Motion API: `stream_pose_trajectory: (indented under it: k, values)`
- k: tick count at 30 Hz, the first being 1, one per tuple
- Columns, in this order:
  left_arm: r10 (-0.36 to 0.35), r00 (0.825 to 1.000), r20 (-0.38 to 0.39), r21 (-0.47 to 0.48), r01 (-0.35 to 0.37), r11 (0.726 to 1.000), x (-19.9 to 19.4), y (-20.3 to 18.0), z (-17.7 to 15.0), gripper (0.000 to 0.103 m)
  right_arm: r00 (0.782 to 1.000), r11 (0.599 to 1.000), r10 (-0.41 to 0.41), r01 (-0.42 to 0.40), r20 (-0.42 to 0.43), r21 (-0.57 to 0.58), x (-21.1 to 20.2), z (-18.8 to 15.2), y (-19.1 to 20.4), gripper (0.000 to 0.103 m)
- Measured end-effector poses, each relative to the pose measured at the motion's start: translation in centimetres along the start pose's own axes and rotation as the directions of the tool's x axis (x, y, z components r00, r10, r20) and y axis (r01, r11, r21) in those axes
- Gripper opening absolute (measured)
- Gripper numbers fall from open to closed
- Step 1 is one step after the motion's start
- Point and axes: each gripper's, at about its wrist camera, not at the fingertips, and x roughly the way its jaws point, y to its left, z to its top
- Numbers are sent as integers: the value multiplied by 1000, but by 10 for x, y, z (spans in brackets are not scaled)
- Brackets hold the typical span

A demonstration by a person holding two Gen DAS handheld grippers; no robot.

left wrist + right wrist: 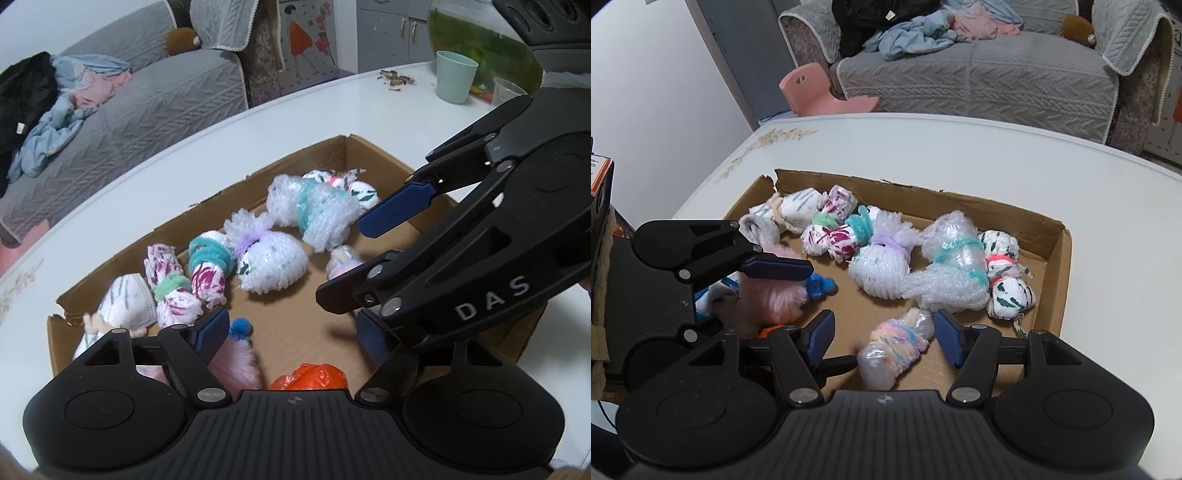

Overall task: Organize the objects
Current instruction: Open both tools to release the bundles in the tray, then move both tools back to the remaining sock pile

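Room: grey sofa (979, 74) behind, clothes (923, 33) heaped on it; pink chair (820, 92) on floor.
Surface: white table (923, 147); green cup (455, 75) well apart from box.
Box: shallow cardboard tray (1060, 266) on table, open top.
Contents: row of wrapped bundles along far wall; bubble-wrap bundle (955, 266) with teal band mid-row; patterned bundle (1006, 275) at right end.
Left gripper (291, 339): jaws wide, nothing between pads; pink fluff (238, 363) and orange bag (310, 376) just below it, near box's front.
Right gripper (882, 336): jaws part open, straddling pastel bundle (894, 347) on box floor; pads not pressing it.
Contact: cannot tell whether either right pad touches bundle.
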Motion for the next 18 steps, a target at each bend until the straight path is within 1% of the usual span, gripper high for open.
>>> stream_pose_trajectory:
  k: [6,9,12,14,18]
  values:
    - [9,1000,12,22,-9,1000,-13,-6,1,83,1000,1000,-1,2,13,-11,-5,1,3,57]
    - [25,1000,14,34,-25,999,-24,-10,0,84,1000,1000,-10,10,29,-20,-13,1,6,57]
    - [35,999,4,41,-35,999,-41,-12,-4,86,999,999,-21,22,50,-27,-27,-1,10,60]
    - [35,999,-5,35,-34,999,-57,-10,-9,87,998,999,-27,29,60,-26,-38,-6,12,61]
    - [20,999,-35,34,-19,999,-88,-9,-29,91,997,999,-37,39,66,-36,-62,-21,18,61]
